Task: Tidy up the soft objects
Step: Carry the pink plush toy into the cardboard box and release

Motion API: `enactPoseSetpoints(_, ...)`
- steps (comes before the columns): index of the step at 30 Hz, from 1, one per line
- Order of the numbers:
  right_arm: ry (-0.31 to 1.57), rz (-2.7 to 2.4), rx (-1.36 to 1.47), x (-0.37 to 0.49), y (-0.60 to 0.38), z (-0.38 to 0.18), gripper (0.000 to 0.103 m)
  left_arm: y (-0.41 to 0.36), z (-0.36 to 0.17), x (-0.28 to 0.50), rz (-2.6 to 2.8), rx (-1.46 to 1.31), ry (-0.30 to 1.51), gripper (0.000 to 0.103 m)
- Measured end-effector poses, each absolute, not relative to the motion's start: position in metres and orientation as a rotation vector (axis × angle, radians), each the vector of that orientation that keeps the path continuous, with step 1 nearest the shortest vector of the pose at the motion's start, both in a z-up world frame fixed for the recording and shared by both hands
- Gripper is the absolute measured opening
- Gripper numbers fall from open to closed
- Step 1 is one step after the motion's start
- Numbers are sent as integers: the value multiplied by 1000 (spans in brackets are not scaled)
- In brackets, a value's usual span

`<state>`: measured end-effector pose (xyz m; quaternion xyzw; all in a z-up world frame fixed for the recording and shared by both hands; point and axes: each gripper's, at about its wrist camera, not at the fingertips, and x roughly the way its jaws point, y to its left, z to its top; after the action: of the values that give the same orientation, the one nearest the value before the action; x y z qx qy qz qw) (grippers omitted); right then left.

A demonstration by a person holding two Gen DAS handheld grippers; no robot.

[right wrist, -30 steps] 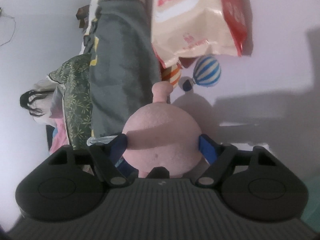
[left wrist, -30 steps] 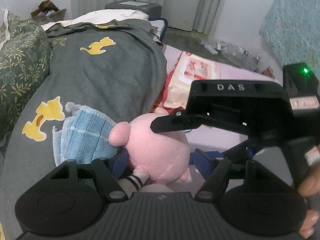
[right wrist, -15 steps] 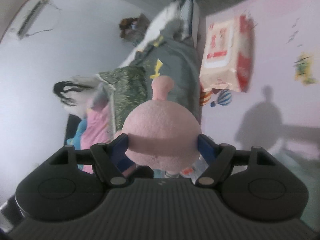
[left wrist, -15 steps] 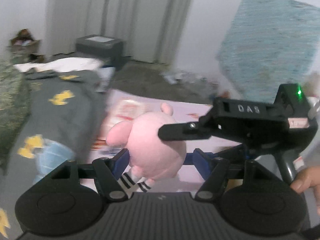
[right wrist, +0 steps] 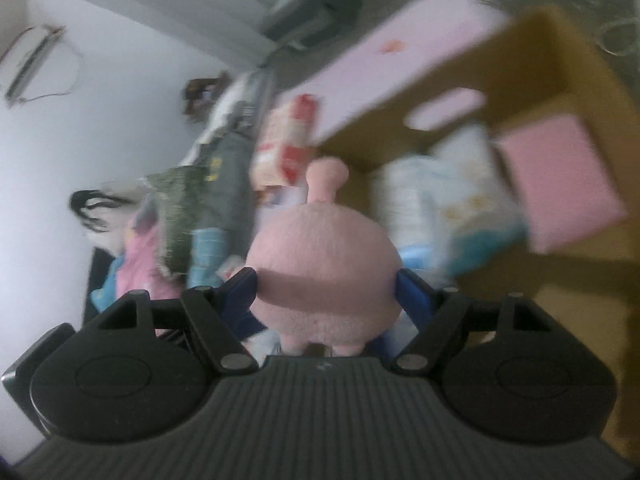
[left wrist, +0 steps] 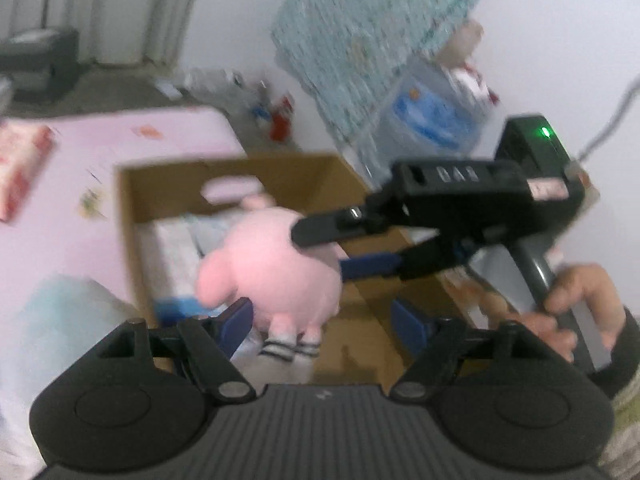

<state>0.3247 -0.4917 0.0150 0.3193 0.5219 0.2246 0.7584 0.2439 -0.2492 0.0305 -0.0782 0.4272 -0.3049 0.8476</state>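
Note:
A pink plush toy with striped socks hangs in the air above an open cardboard box. My right gripper is shut on the plush toy; in the left wrist view it reaches in from the right and pinches the toy's body. My left gripper is open, its blue pads on either side below the toy, not touching it. The box holds folded pale cloths and a pink item.
The box stands on a pink bed sheet. A red-and-white packet and a grey blanket lie further along the bed. A blue water jug and a teal mat stand by the wall.
Both grippers have swung right, away from the blanket. The plush toy, held by the right gripper, has been carried from over the bed to above the cardboard box.

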Motion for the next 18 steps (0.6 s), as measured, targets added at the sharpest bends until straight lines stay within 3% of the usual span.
enactPoseSetpoints(7, 1241, 384, 573, 325, -523, -40, 76, -262, -9, 249, -611, -187, 1011, 74)
enactPoseSetpoints(18, 1160, 337, 428, 315, -496, -29, 75, -208, 42, 235, -587, -241, 869, 77)
